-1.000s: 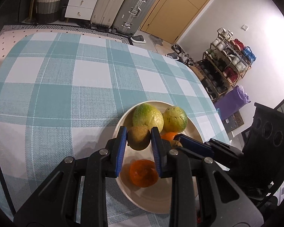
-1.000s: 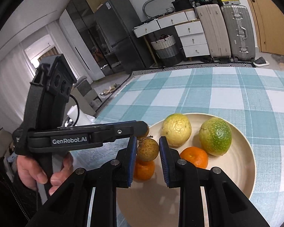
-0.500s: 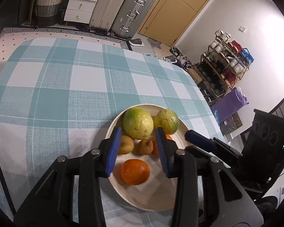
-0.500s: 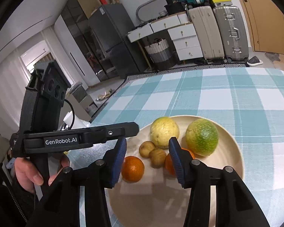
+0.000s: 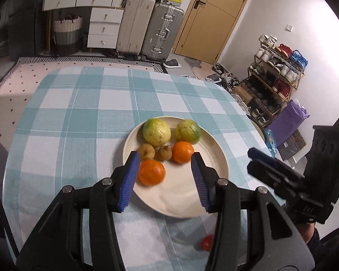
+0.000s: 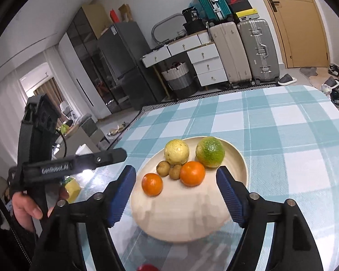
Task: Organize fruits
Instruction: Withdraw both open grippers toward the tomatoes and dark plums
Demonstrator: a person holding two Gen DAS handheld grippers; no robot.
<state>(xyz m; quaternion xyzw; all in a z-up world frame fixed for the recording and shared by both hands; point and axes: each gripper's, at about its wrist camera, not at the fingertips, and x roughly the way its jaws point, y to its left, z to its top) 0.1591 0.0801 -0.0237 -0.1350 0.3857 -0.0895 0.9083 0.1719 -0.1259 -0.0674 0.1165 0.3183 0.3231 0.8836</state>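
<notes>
Left wrist view shows my left tool (image 5: 165,176) spread wide and holding nothing, hanging above the near side of the plate (image 5: 217,158). My right tool (image 6: 176,192) is spread just as wide and also empty, poised over the same plate from the other side. The plate sits on the checked worktop (image 5: 79,113), toward its near edge and closer to the right edge in the left tool's view.

Counting what lies in the plate: two large green-yellow fruits (image 5: 157,132) at the far side, side by side; two small brown fruits (image 5: 147,151) touching each other just in front of them; and two oranges (image 5: 151,172), one beside the brown pair, one apart nearer my tools. Six pieces, all inside the rim.

One small red thing (image 5: 206,242) lies on the worktop at the near edge, outside the plate. It is blurred and partly hidden, so I cannot say what it is. If it is fruit, I judge it the only piece left.

The risks as I see them: both tools hang close over the plate, so reaching down carelessly could clip the rim and shift it, or knock the round fruit rolling. The red thing lies near the worktop's edge, so a clumsy pinch could push it off.
</notes>
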